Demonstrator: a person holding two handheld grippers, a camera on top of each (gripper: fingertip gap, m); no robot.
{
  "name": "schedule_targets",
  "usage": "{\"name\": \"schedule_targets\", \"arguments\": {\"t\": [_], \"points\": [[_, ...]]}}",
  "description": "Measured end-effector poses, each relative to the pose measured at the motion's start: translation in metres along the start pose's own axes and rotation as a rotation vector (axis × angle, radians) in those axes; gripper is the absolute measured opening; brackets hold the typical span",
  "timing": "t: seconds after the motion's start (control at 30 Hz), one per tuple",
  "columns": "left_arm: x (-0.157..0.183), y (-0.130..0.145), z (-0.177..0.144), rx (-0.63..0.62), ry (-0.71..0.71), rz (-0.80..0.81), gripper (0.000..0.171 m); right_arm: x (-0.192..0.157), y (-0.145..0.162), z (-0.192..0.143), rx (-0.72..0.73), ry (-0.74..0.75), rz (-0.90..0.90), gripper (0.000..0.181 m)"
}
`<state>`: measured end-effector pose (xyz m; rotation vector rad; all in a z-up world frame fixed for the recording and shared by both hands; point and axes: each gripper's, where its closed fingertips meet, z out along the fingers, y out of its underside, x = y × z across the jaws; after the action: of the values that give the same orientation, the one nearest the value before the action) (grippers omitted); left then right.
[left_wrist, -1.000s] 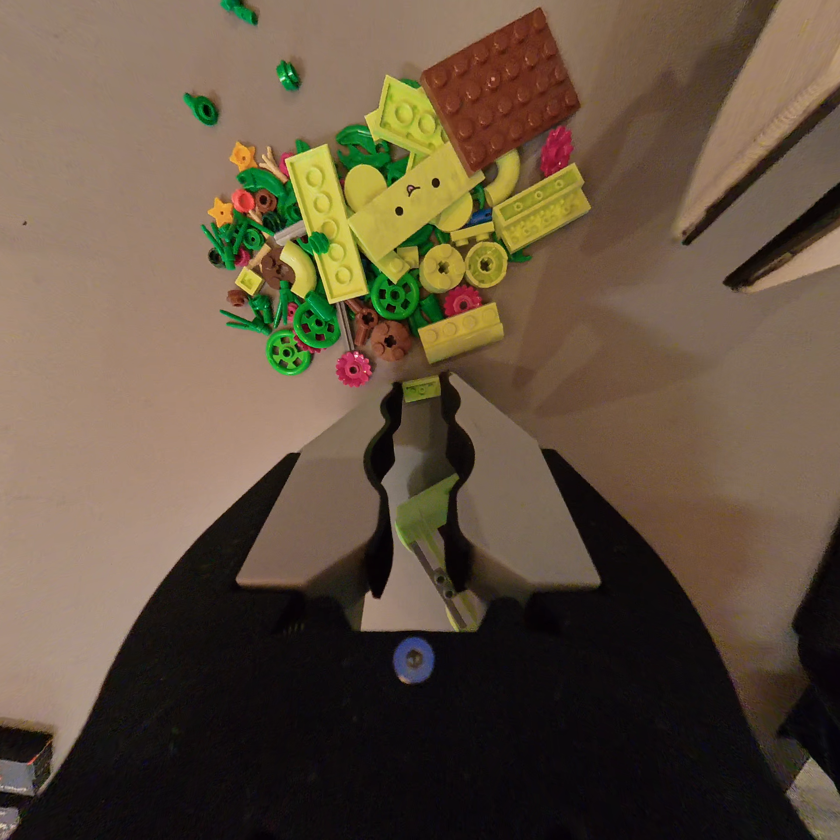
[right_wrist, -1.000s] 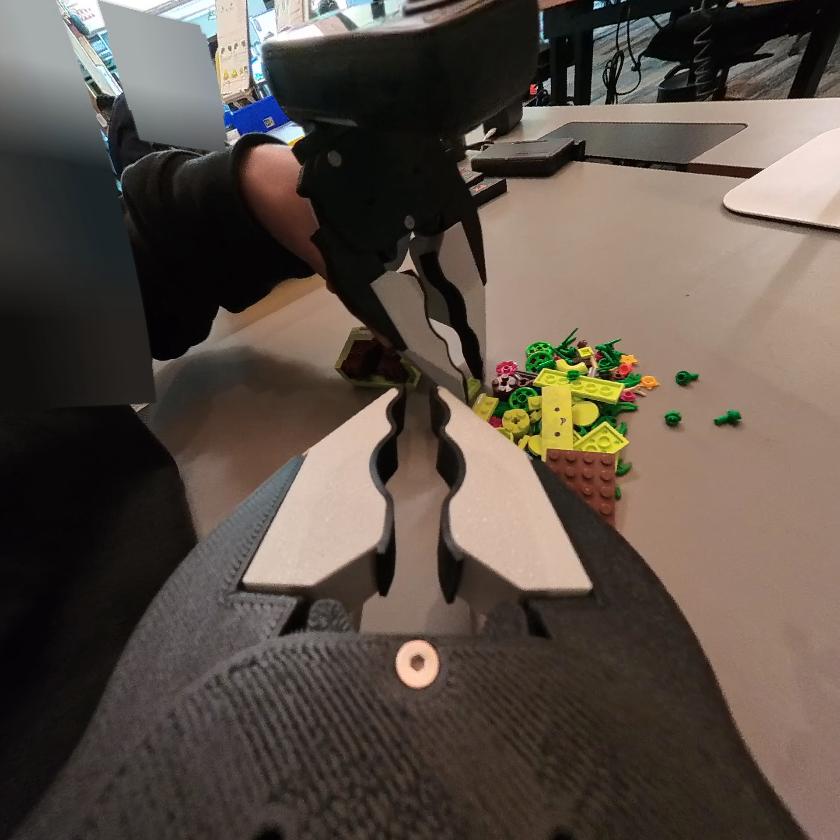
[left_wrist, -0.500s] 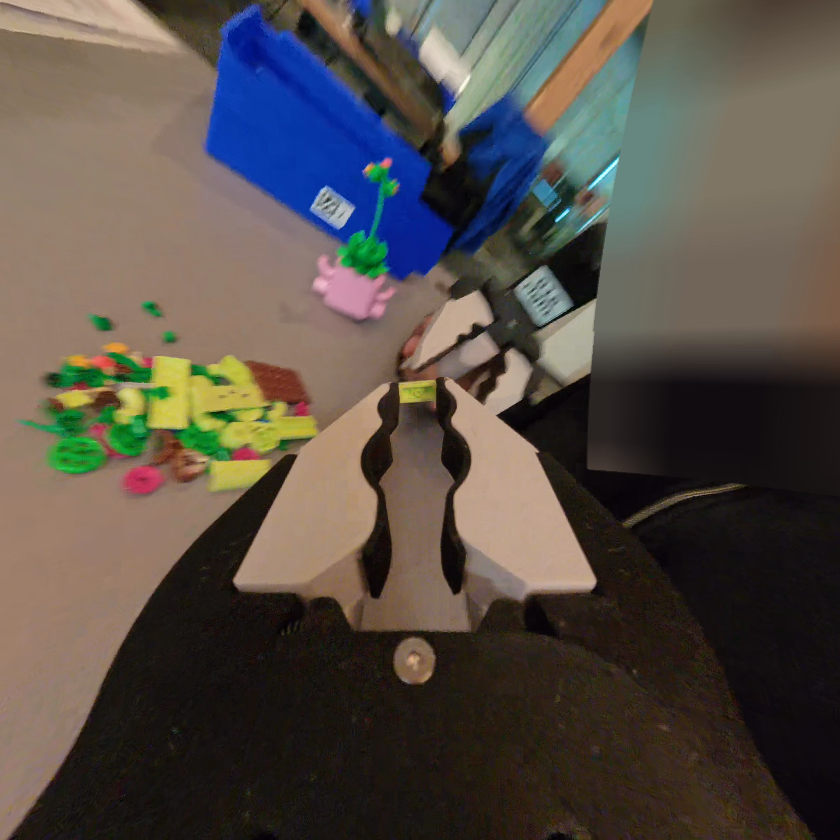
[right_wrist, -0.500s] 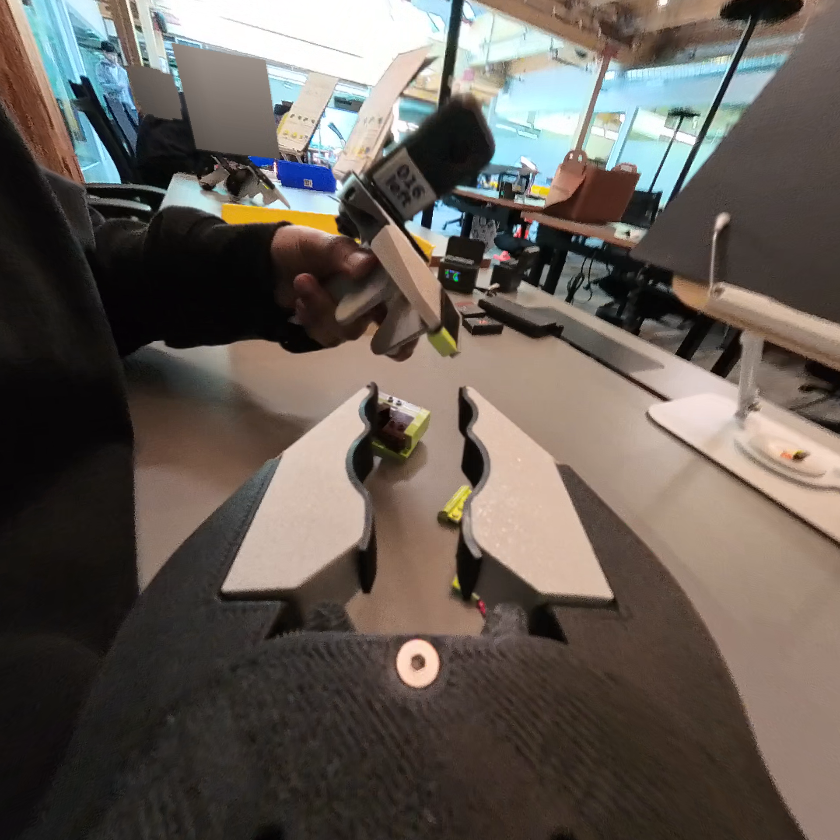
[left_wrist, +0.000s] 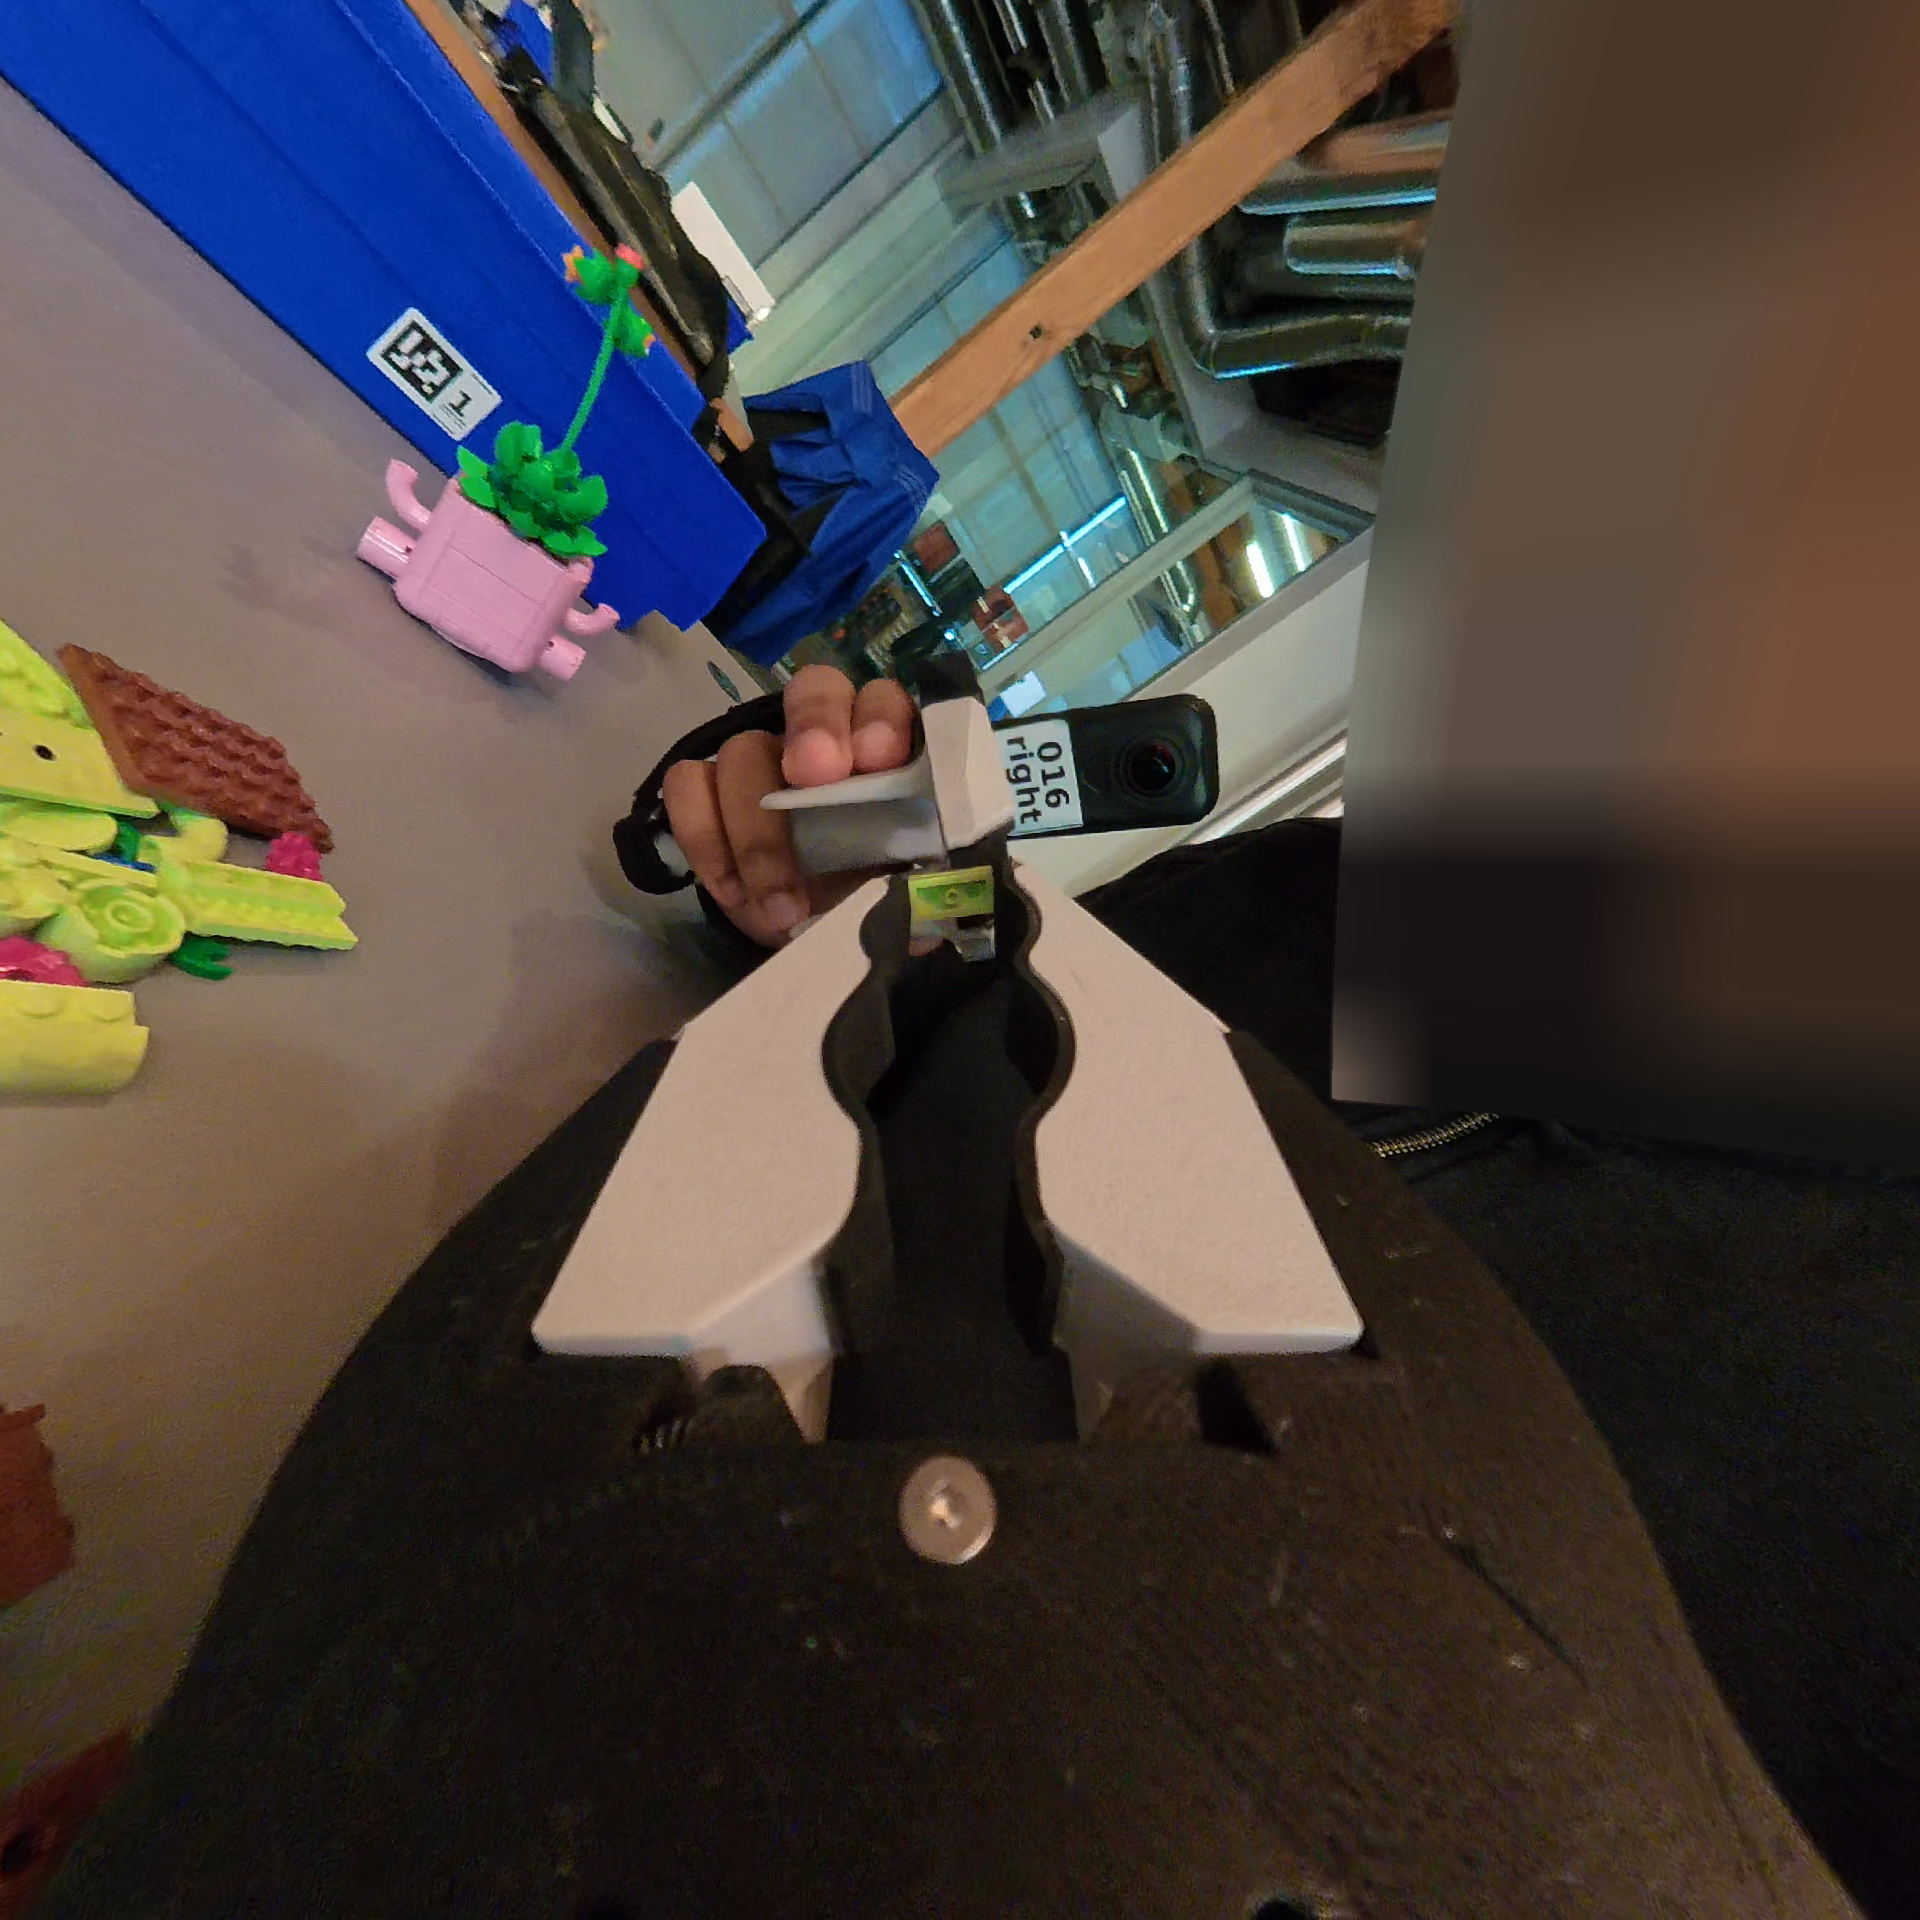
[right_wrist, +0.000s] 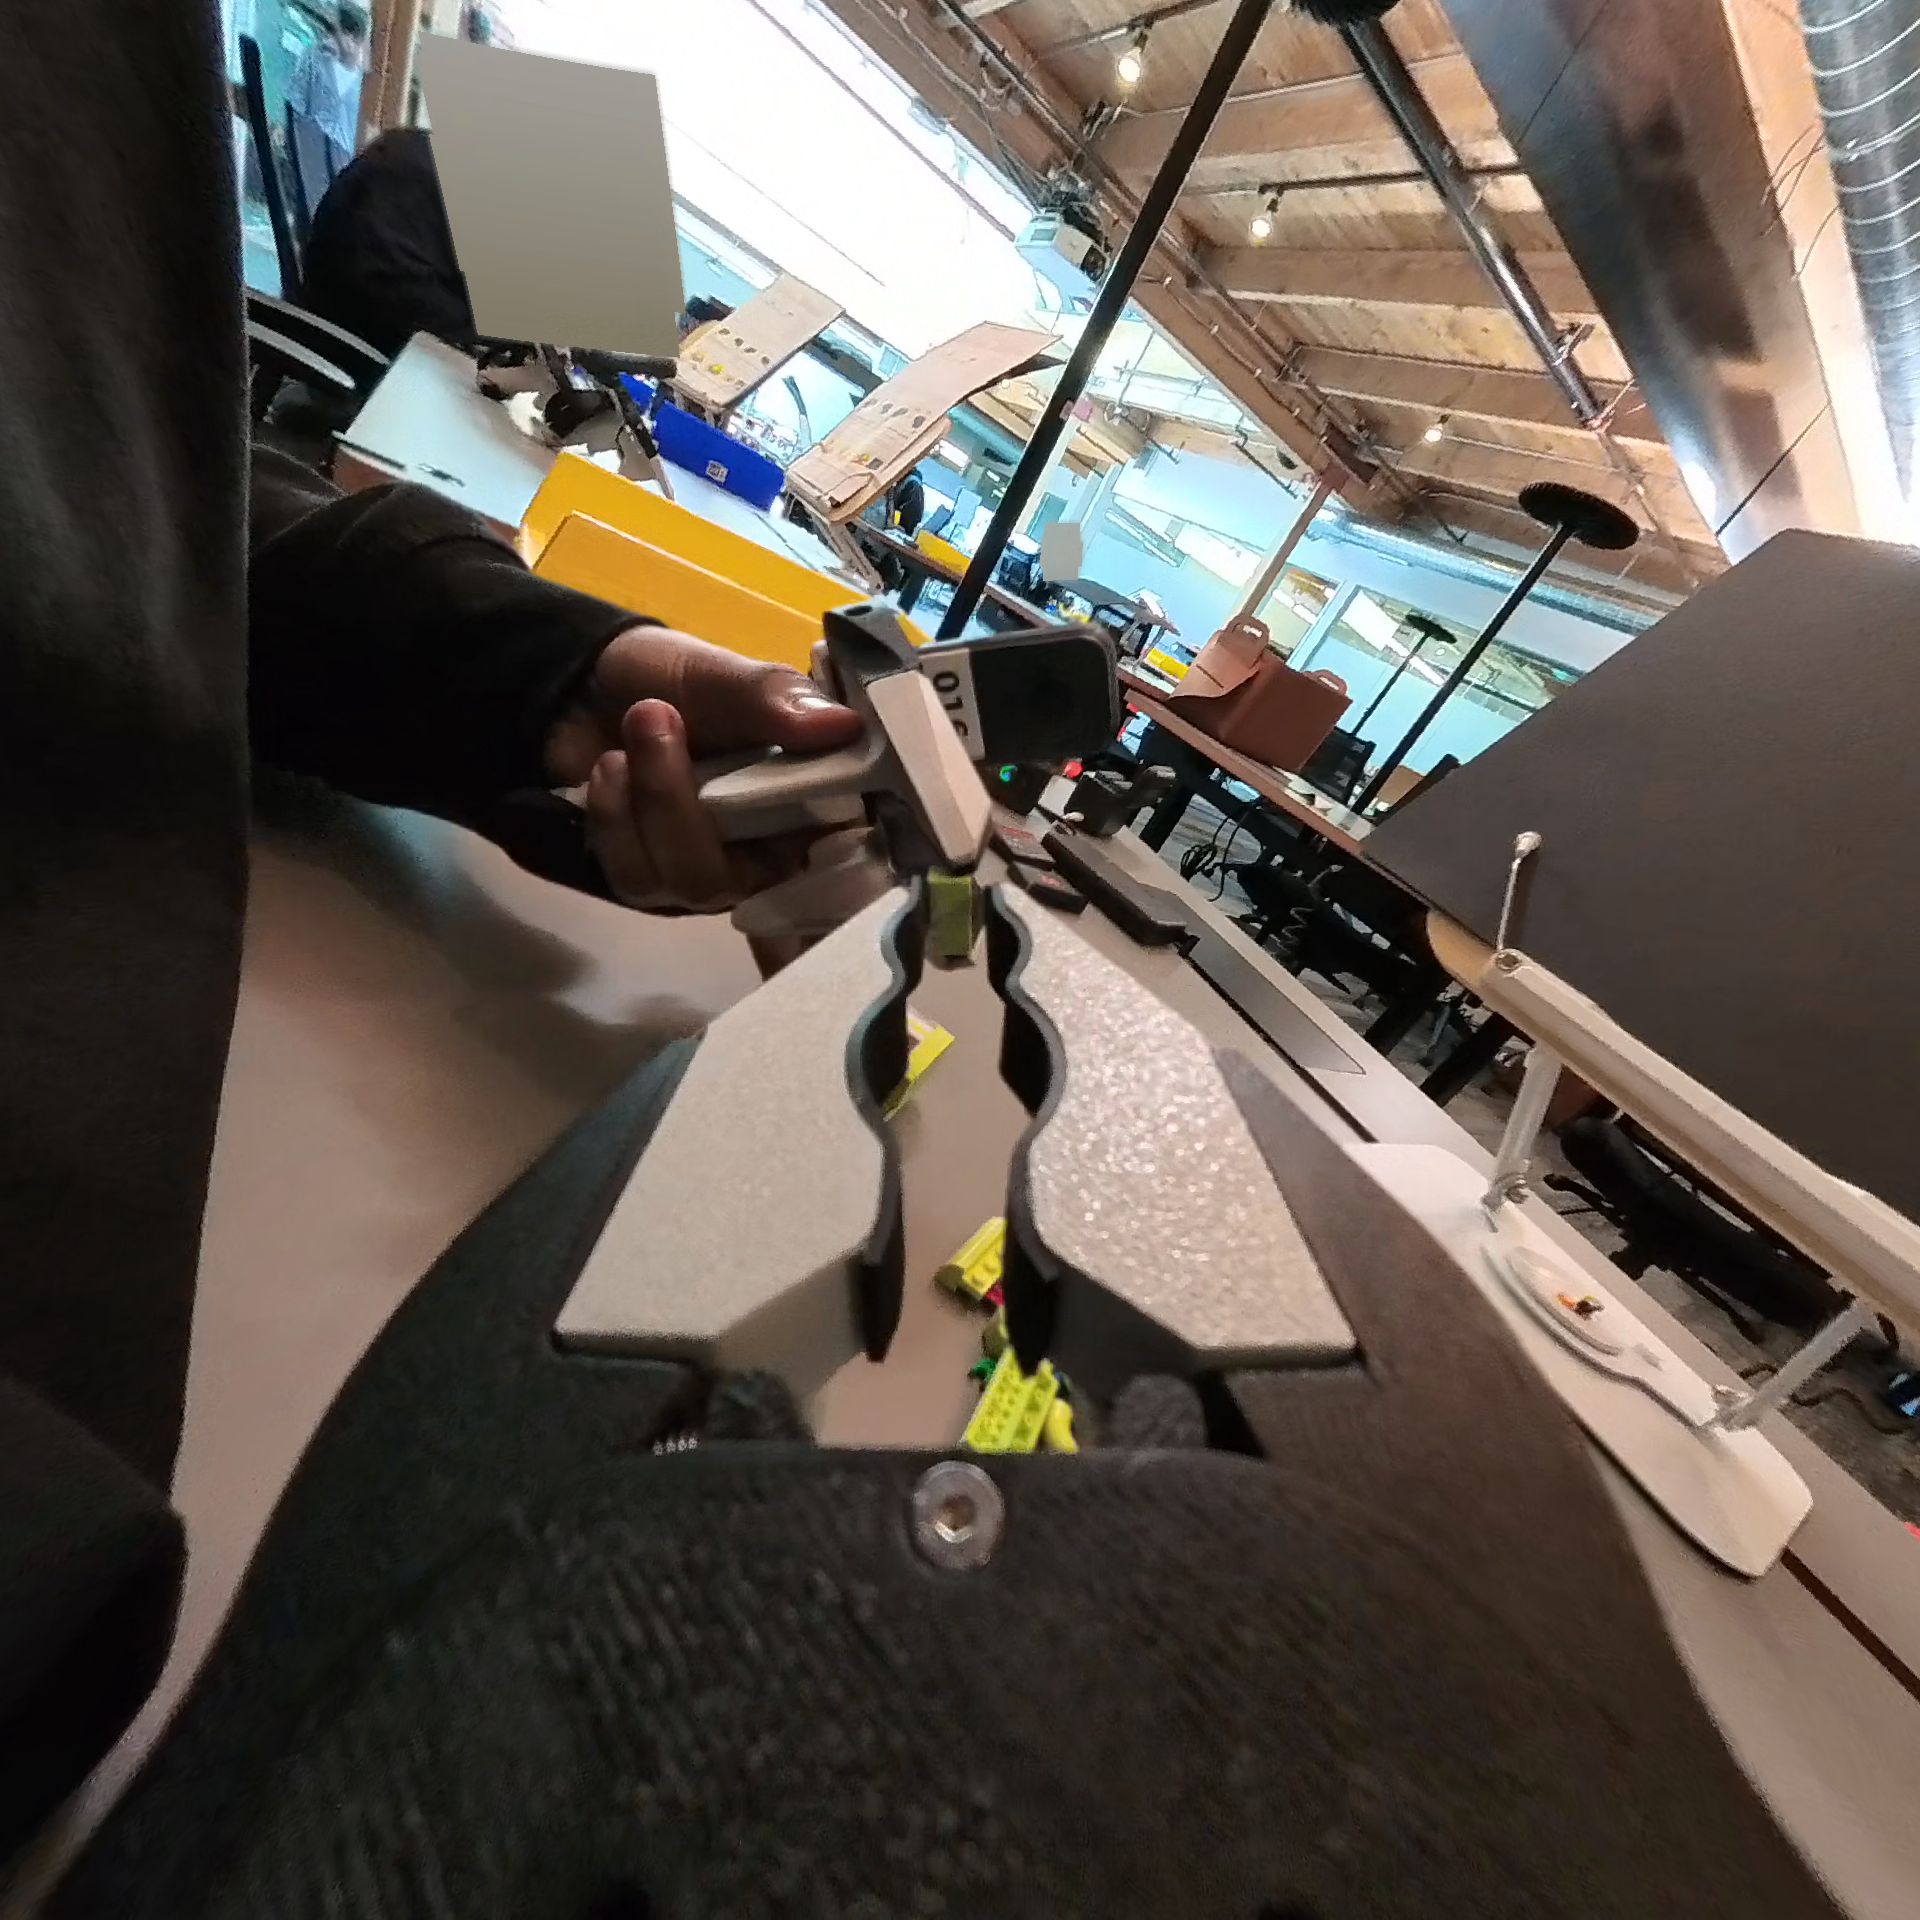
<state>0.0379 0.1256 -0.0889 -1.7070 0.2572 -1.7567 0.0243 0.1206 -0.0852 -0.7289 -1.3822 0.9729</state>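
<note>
Two hand-held grippers met at frame centre: your left hand-held gripper (left_wrist: 948, 902) pinched a small lime brick (left_wrist: 950, 896), your right hand-held gripper (right_wrist: 948, 920) stood slightly spread around it.

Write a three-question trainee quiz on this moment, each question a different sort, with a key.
1. True or false: the left gripper is shut on a small lime piece.
2. The pink flowerpot model stands: A) on the table beside the blue bin; B) inside that bin; C) between a gripper's fingers.
3. Fill in: the studded plate at the edge of the loose brick pile is ___ in colour.

Key: 1 true; 2 A; 3 brown.
</note>
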Motion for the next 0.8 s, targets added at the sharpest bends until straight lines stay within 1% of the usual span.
{"name": "schedule_targets", "arguments": {"t": [0.03, 0.1, 0.37, 0.63, 0.8], "points": [[0.0000, 0.0008, 0.0007, 0.000, 0.010, -0.007, 0.013, -0.0011, 0.0014, 0.0004, -0.007, -0.008, 0.002, 0.006], [-0.0003, 0.0008, 0.0007, 0.001, 0.023, -0.014, 0.013, -0.0014, 0.0019, 0.0003, -0.010, -0.016, 0.013, 0.005], [-0.0043, -0.0027, -0.0018, 0.026, 0.035, -0.039, 0.013, 0.0022, 0.0055, 0.0025, -0.041, -0.080, 0.155, 0.005], [-0.0020, -0.0022, -0.0034, 0.016, 0.010, 0.000, 0.013, 0.0012, 0.0041, 0.0029, -0.017, -0.111, 0.195, 0.005], [-0.0010, -0.0012, -0.0038, 0.018, 0.015, -0.007, 0.012, 0.0002, 0.0034, 0.0010, -0.002, -0.133, 0.221, 0.006]]}}
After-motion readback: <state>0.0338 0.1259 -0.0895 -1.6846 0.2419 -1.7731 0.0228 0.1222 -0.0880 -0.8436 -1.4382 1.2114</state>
